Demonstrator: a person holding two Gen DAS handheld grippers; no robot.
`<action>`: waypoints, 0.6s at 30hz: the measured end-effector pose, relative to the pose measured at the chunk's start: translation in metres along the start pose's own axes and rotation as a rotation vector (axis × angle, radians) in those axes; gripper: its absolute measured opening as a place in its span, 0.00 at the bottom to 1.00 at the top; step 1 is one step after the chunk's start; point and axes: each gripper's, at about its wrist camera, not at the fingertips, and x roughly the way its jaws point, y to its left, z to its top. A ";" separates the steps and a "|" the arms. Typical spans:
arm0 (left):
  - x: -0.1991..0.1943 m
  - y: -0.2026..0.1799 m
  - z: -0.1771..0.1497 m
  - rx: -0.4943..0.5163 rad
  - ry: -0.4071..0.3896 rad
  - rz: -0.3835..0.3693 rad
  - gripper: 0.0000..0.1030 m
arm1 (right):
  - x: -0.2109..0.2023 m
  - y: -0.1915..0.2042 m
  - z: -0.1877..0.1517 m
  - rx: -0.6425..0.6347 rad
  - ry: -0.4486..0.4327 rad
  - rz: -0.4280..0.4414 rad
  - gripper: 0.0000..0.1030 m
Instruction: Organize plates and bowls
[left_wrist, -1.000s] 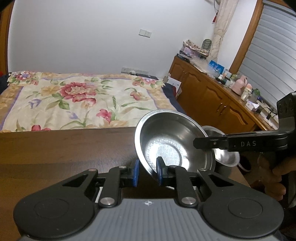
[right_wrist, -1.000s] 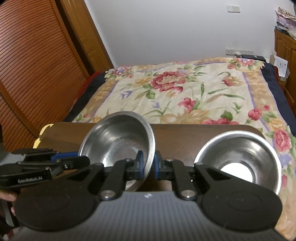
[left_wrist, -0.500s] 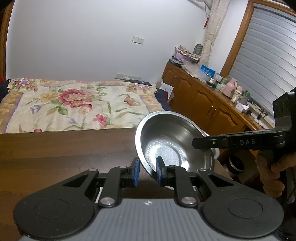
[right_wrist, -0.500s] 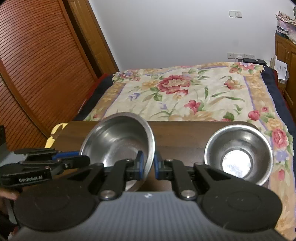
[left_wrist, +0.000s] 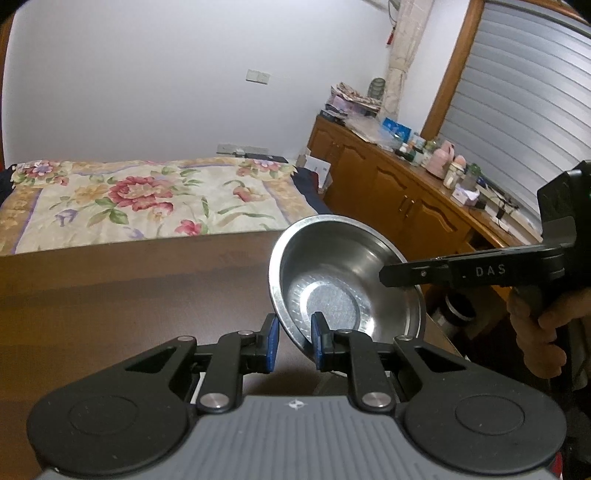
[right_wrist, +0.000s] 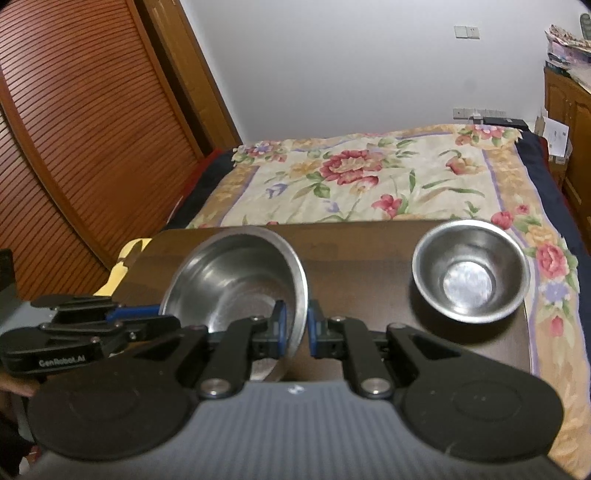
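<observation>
Both of your hands have lifted the big shiny metal bowl (left_wrist: 347, 280) up and back, so the dark brown wooden table (left_wrist: 129, 302) looks farther away.

From the left camera, your left tongs (left_wrist: 293, 341) pinch the bowl's near rim, almost closed, one blue pad inside and one outside. Your right tongs (left_wrist: 388, 275) reach in from the side and grip the far rim.

From the right camera, your right tongs (right_wrist: 295, 326) are squeezed tight on the thin rim of the big bowl (right_wrist: 236, 280). A small shiny metal bowl (right_wrist: 471, 271) sits alone on the table near its right edge.

I think the big bowl is light, hard and slippery, so hold it by the rim.
</observation>
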 end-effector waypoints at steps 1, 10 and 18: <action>-0.002 -0.002 -0.004 0.002 0.004 -0.006 0.19 | -0.003 0.000 -0.004 0.004 0.002 0.002 0.13; -0.013 -0.022 -0.034 0.029 0.036 -0.041 0.19 | -0.021 -0.003 -0.038 0.026 0.025 0.002 0.13; -0.018 -0.036 -0.061 0.049 0.051 -0.042 0.19 | -0.030 -0.004 -0.061 0.042 0.035 0.019 0.13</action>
